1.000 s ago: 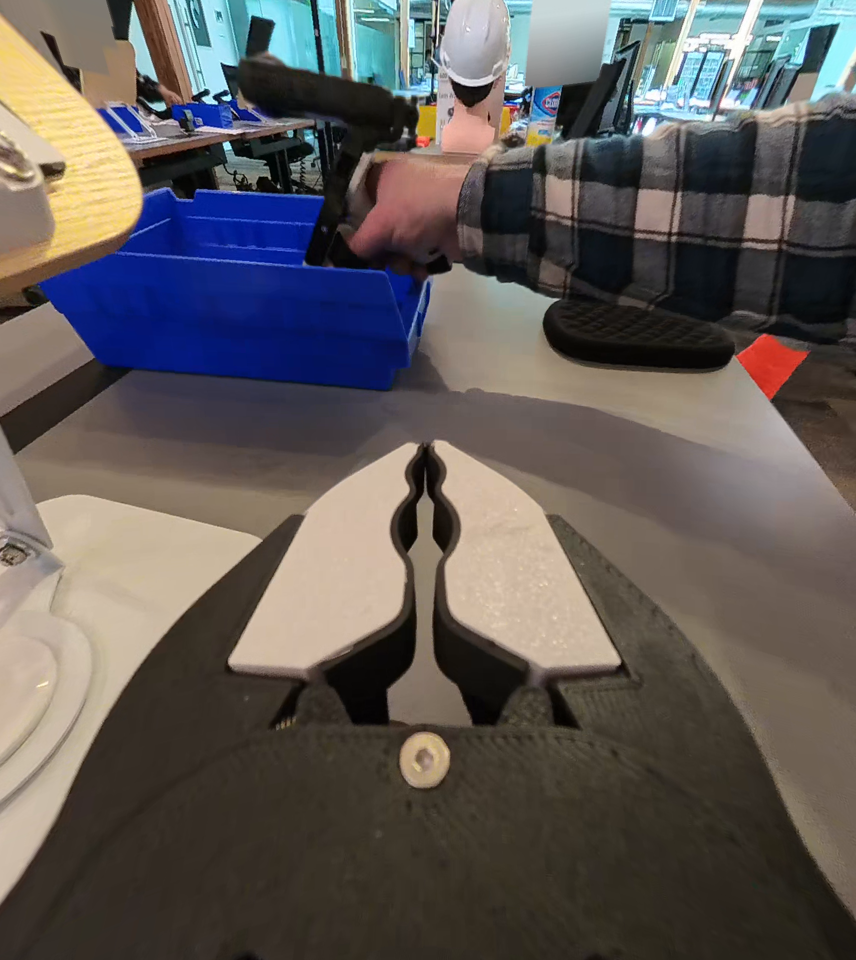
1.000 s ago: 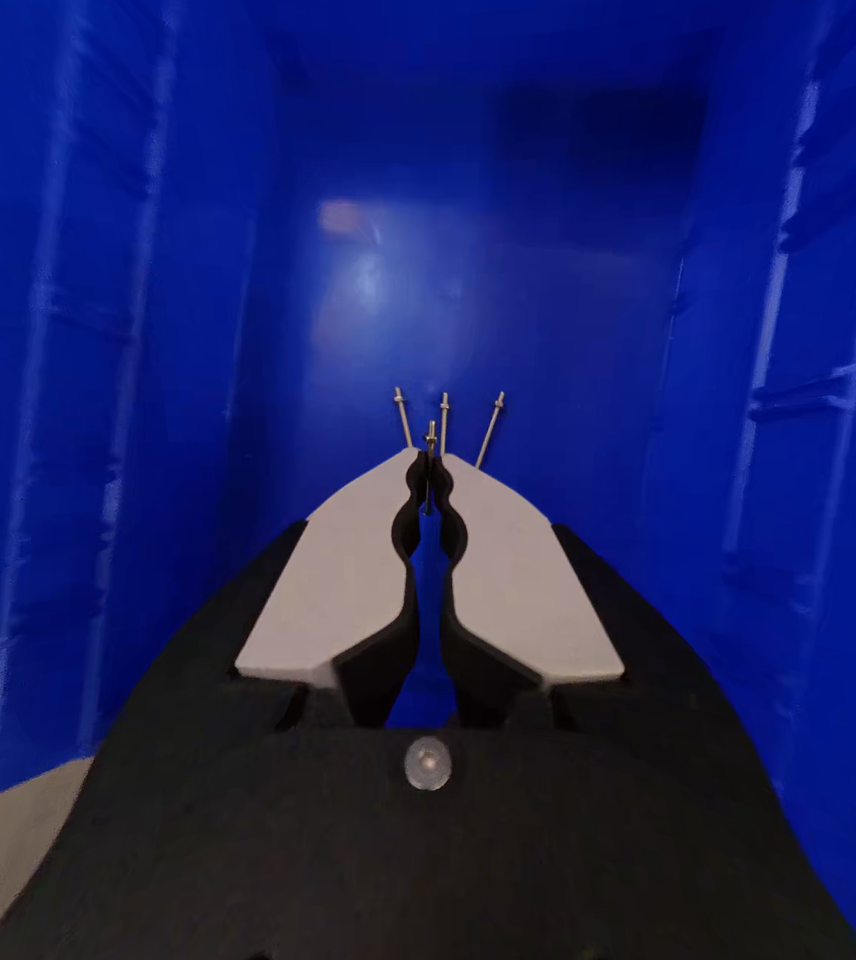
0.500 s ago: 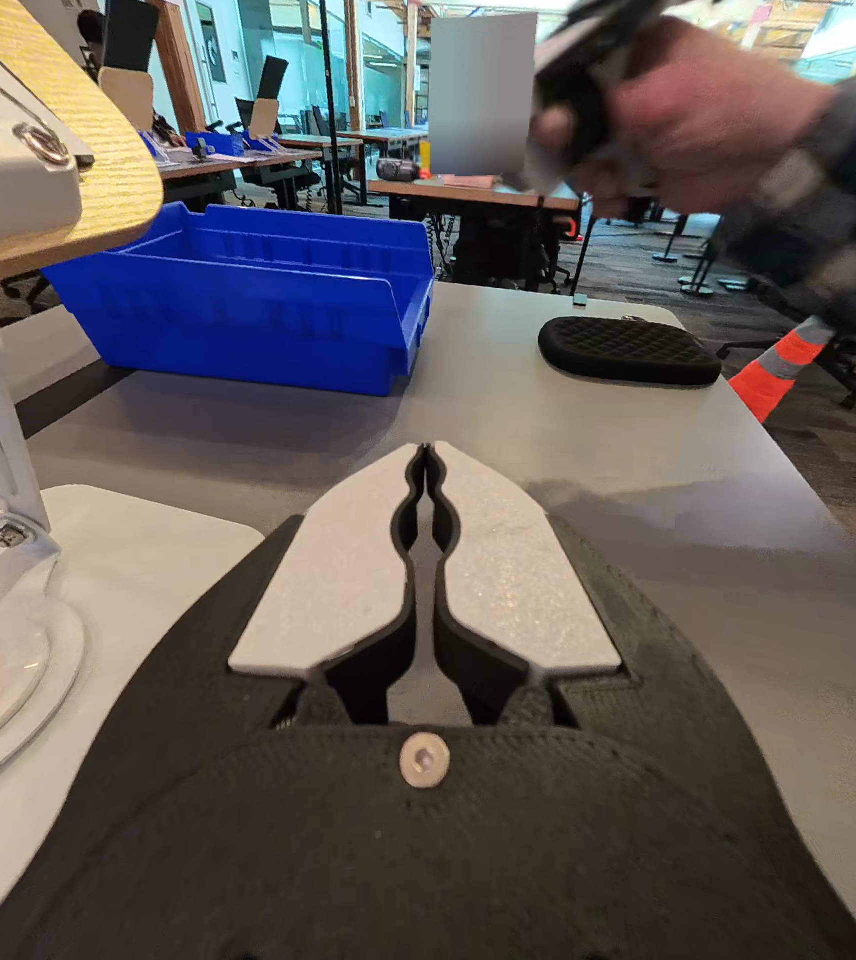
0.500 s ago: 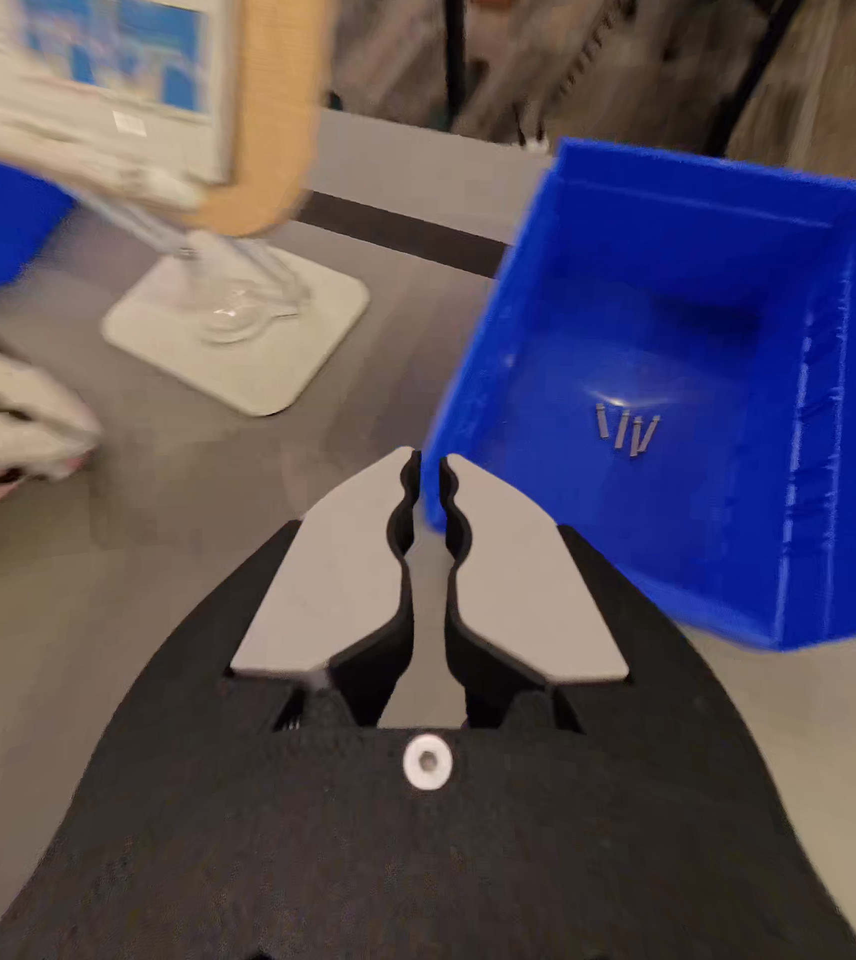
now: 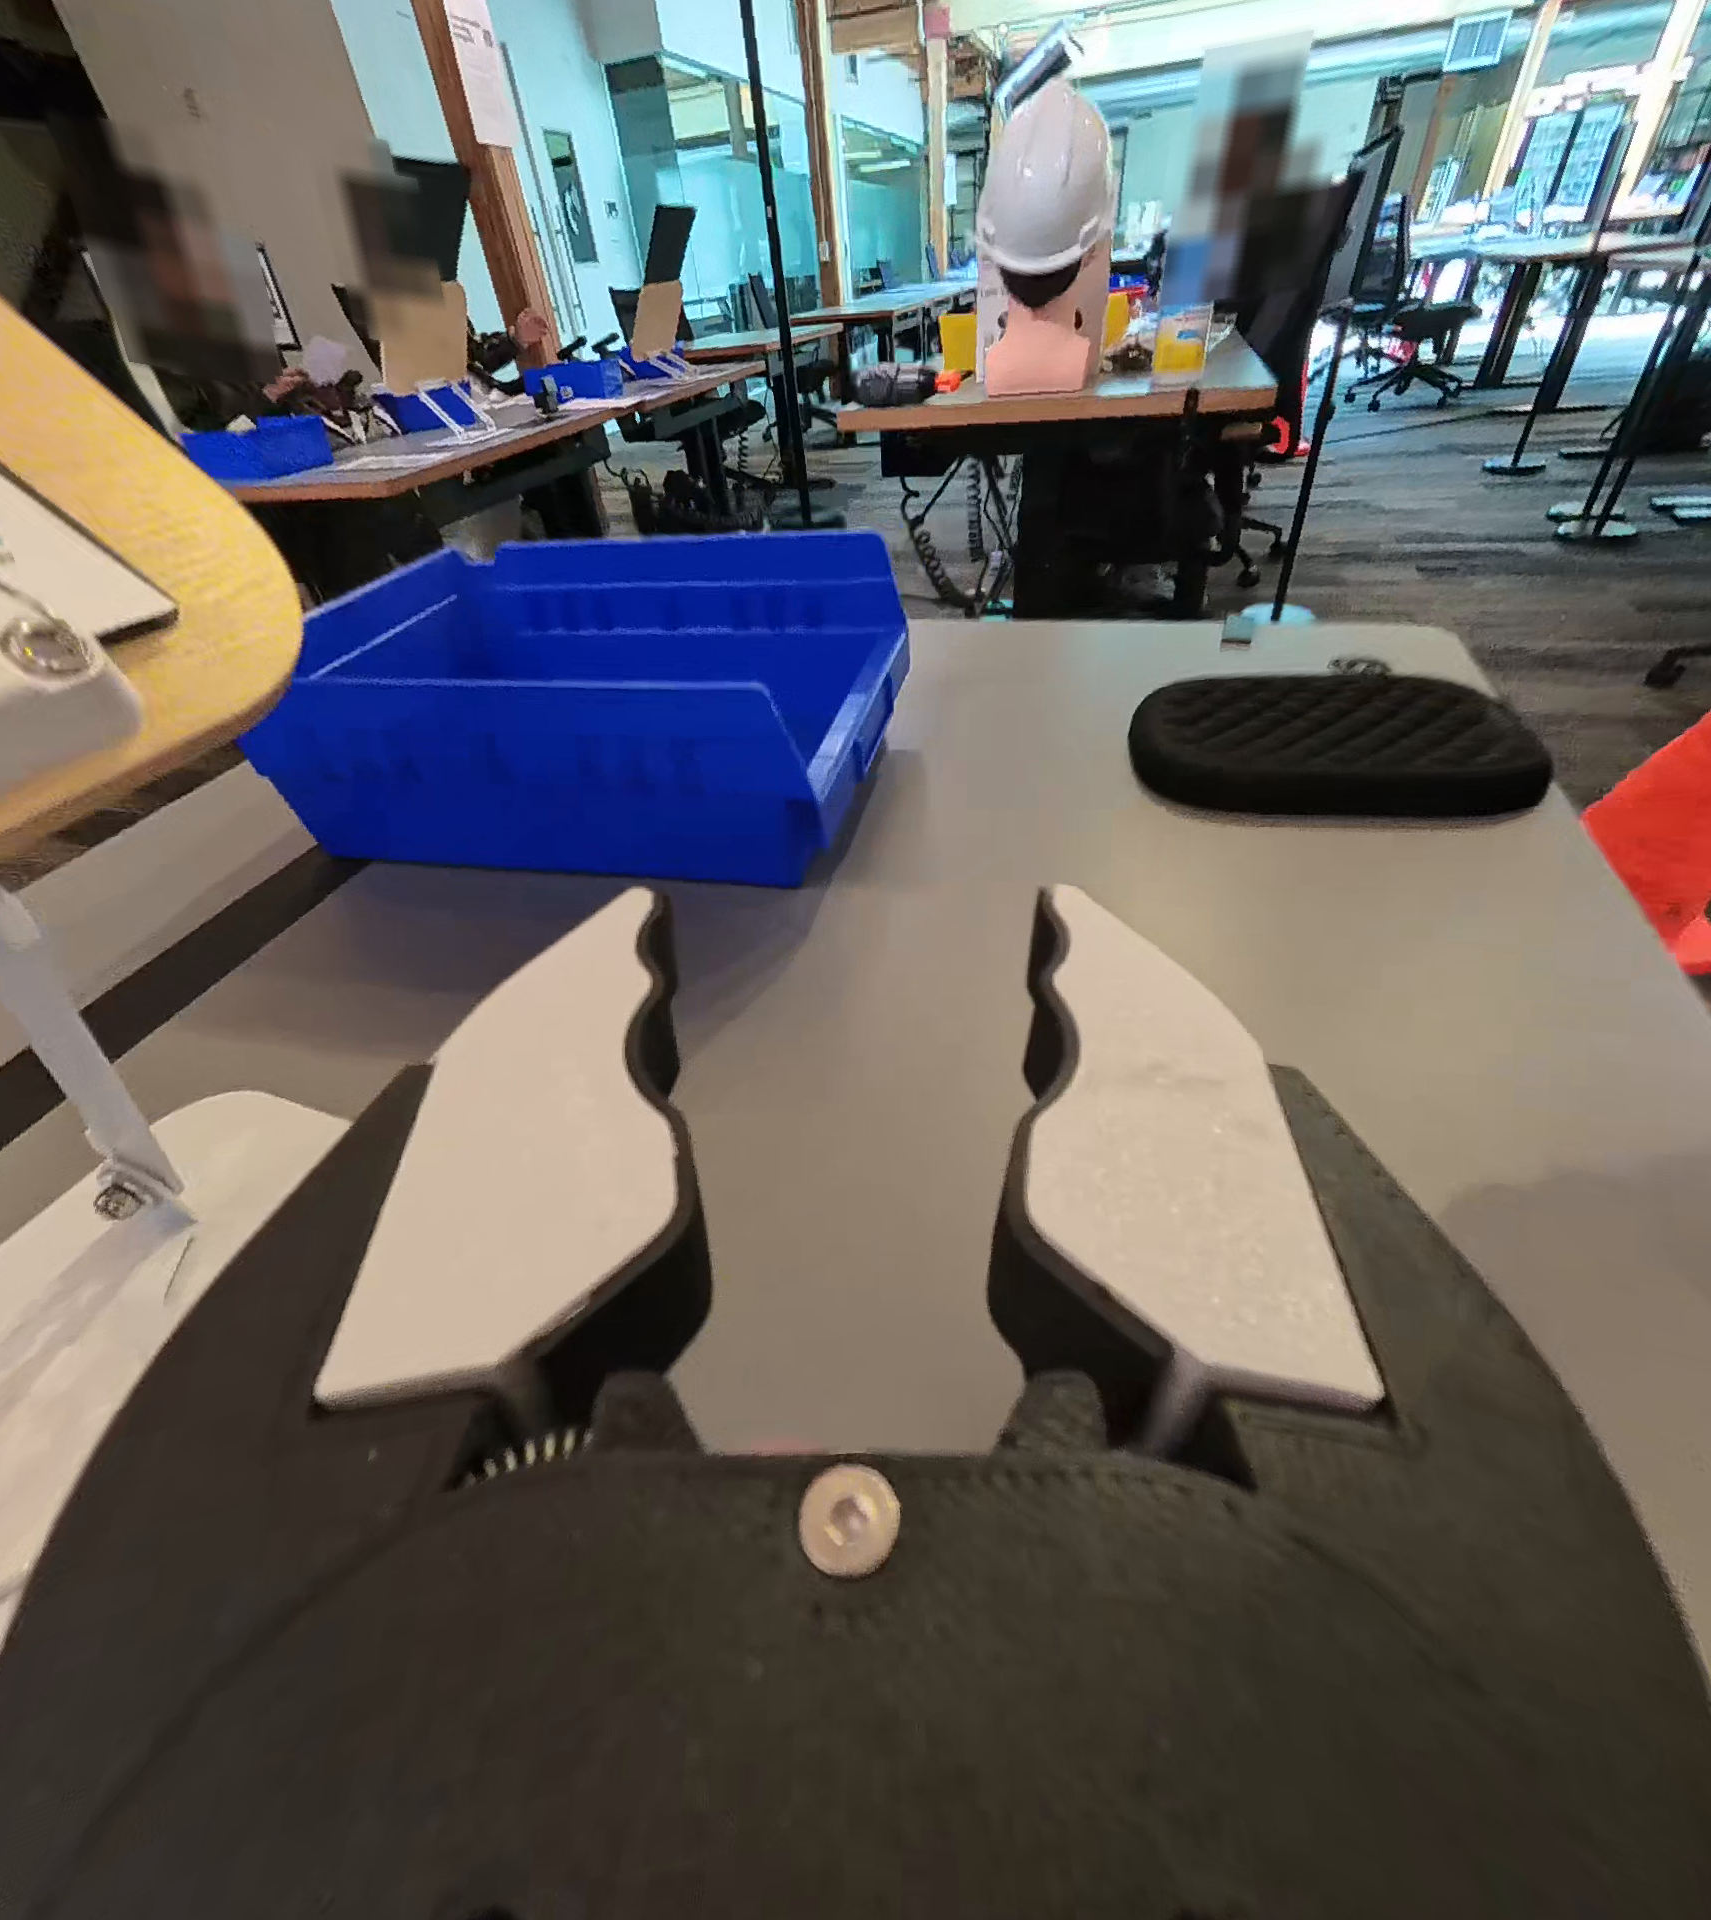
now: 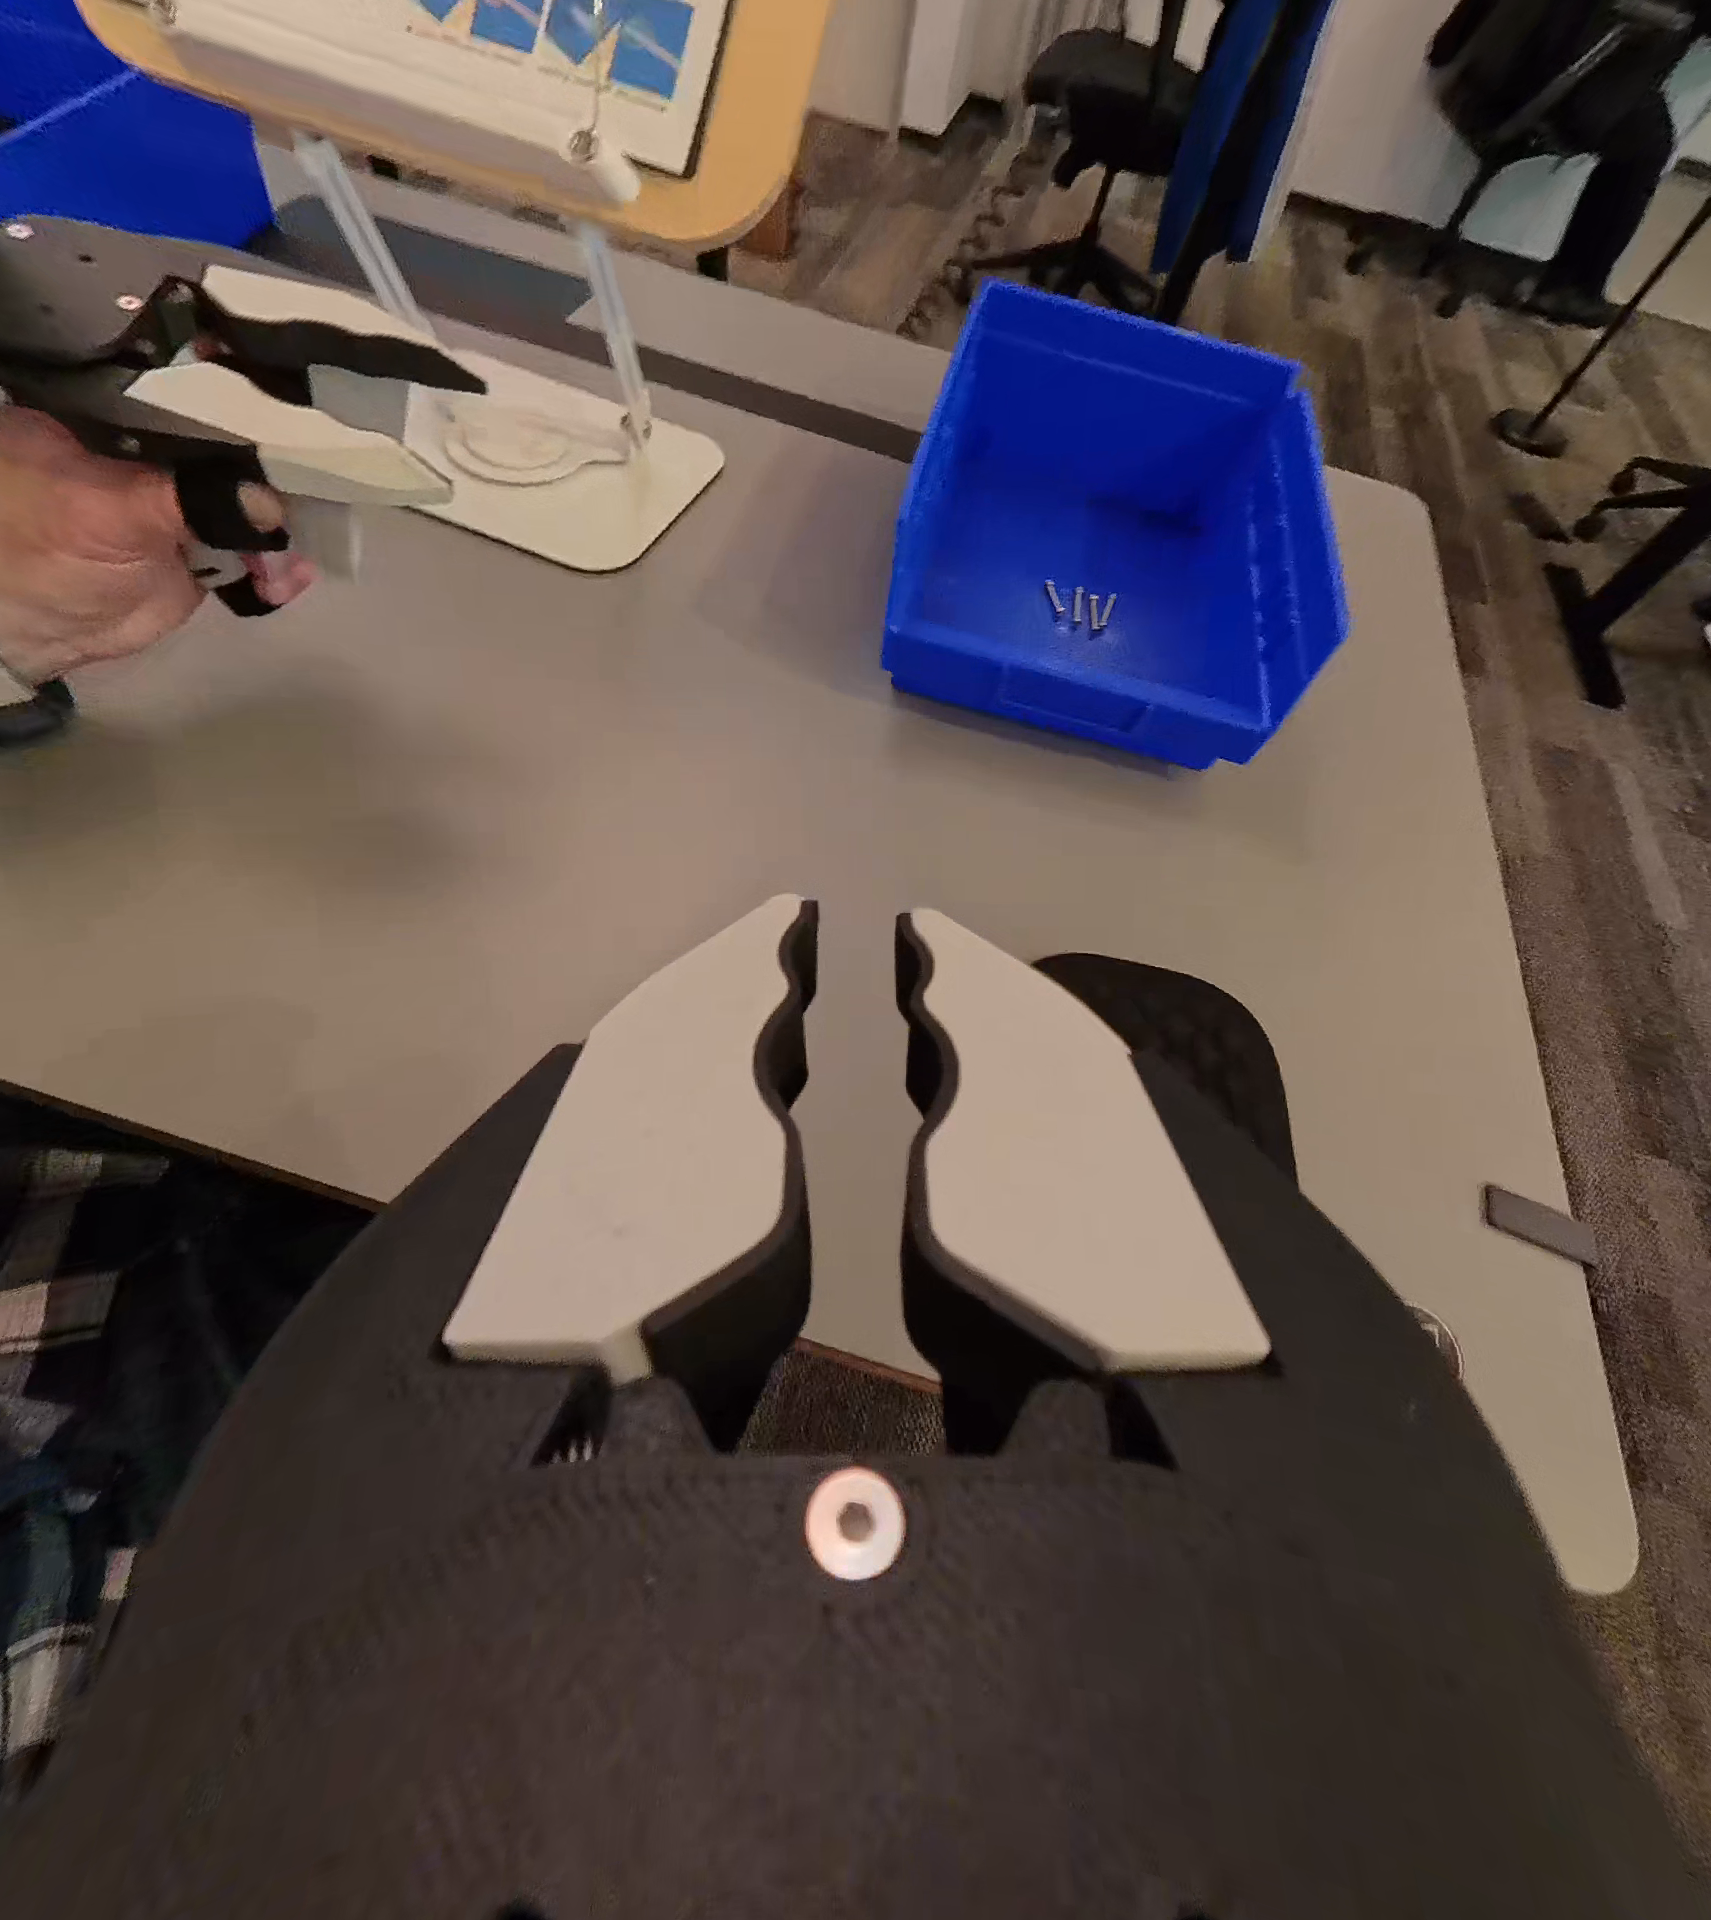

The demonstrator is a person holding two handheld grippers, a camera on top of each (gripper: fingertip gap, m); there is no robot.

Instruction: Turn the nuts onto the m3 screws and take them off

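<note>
Blue bin [image 6: 1121,540] is sitting far right on the surface [image 6: 518,790], holding four small screws [image 6: 1079,608]. We are holding both the left tool [image 5: 846,914] and right tool [image 6: 856,920] released and bare, hovering well apart from it.

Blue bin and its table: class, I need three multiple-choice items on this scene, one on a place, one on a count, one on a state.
1. Where do the small metal screws lie?
A. on the black pad
B. on the bin floor
C. on the white stand base

2. How many screws show?
A. one
B. four
C. nine

3. How does the left claw stand?
A. wide open, holding nothing
B. shut on a screw
C. clamped on the bin rim

Key: B, the screws rest inside the blue bin; B, four thin pins show side by side; A, bare grey table shows between the left claw fingers.
</note>
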